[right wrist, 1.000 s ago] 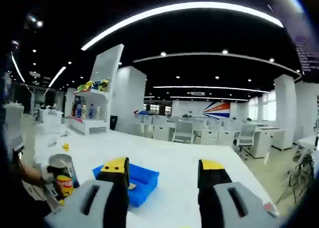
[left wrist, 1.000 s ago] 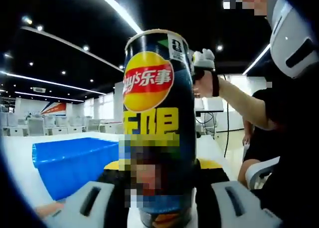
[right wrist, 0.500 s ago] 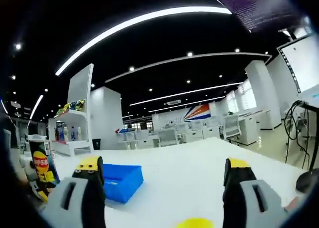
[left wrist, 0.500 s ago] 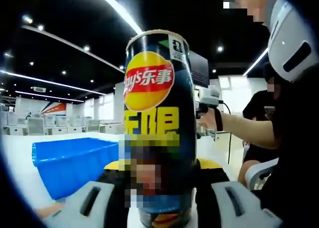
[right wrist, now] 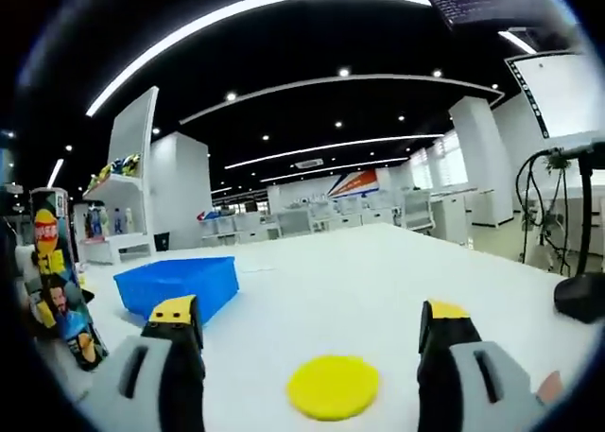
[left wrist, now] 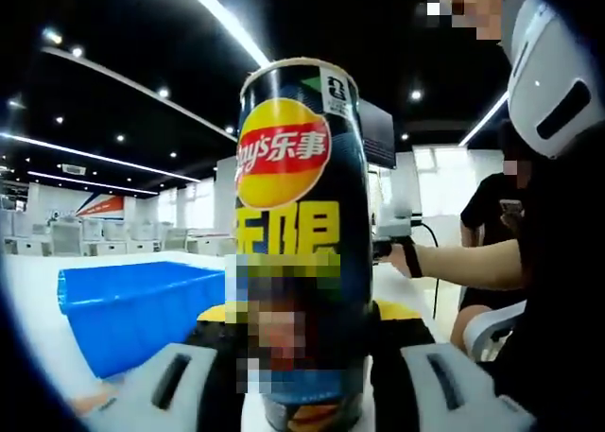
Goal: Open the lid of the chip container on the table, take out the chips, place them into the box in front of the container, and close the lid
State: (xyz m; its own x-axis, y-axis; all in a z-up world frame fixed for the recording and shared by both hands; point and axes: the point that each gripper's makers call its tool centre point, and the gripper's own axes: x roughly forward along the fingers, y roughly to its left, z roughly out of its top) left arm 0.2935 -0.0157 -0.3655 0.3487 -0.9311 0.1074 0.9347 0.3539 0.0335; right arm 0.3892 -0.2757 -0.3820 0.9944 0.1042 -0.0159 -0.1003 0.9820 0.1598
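Gripping the chip container [left wrist: 301, 243] with our left claw [left wrist: 302, 356]: its yellow-tipped jaws sit on either side of the can's lower body, tight against it, and the can stands upright between them. The can is dark blue with a red-and-yellow logo; its top rim is visible, but we can't tell from this low angle whether anything covers it. Just beside it, on the left of the left gripper view, sits the blue box [left wrist: 132, 309] on the white surface [left wrist: 33, 304]. To the right of the can, a person's hand [left wrist: 402, 254] holds the other gripper out over the surface.

In the right gripper view, our right claw [right wrist: 312, 333] is spread wide with nothing between the jaws. A yellow lid [right wrist: 333, 387] lies flat on the surface [right wrist: 378, 281] between the two jaws, nearer the camera than their tips. We can't tell if either jaw touches it; it looks apart from both. The box [right wrist: 178, 285] is further out to the left, and the chip container [right wrist: 57, 271] stands at the far left edge, tilted by the fisheye, beside the box. A black stand base [right wrist: 581, 295] sits at the right edge of the surface.
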